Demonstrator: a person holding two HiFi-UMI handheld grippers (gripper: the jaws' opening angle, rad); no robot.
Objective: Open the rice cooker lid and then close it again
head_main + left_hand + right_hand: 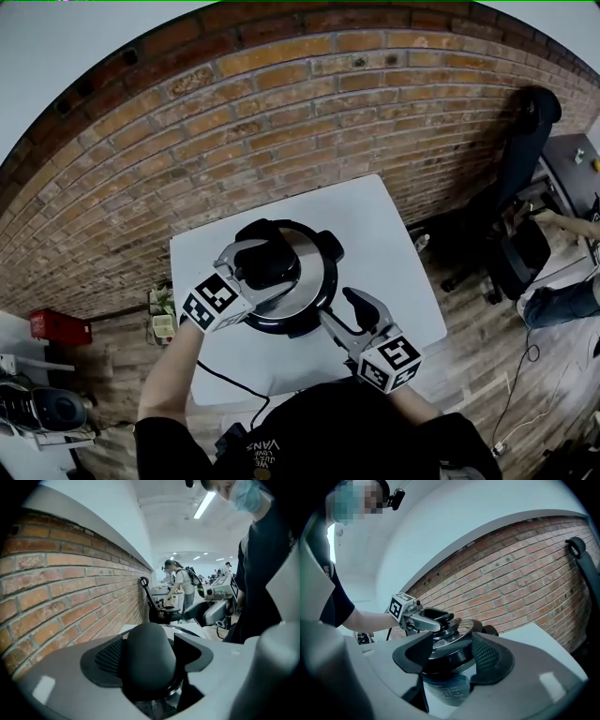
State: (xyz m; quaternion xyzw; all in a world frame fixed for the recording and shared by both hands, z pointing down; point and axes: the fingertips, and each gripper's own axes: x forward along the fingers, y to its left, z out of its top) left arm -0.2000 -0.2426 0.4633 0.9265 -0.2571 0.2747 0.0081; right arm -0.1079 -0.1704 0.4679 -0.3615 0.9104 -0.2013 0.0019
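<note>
From the head view, the person's left arm is reaching out over the white table [398, 272], and the left gripper [279, 262] is sitting on top of the rice cooker [314, 314]. The right gripper [337, 305] is waiting just beside the cooker's near right side. The shiny lid [309, 255] is lying flat on the cooker and hiding the inside. In the left gripper view, the fingers [108, 657] are squeezing the black handle [147, 663] of the lid between them. In the right gripper view, the jaws are standing wide apart and holding nothing, and the cooker is showing in the gap past them.
</note>
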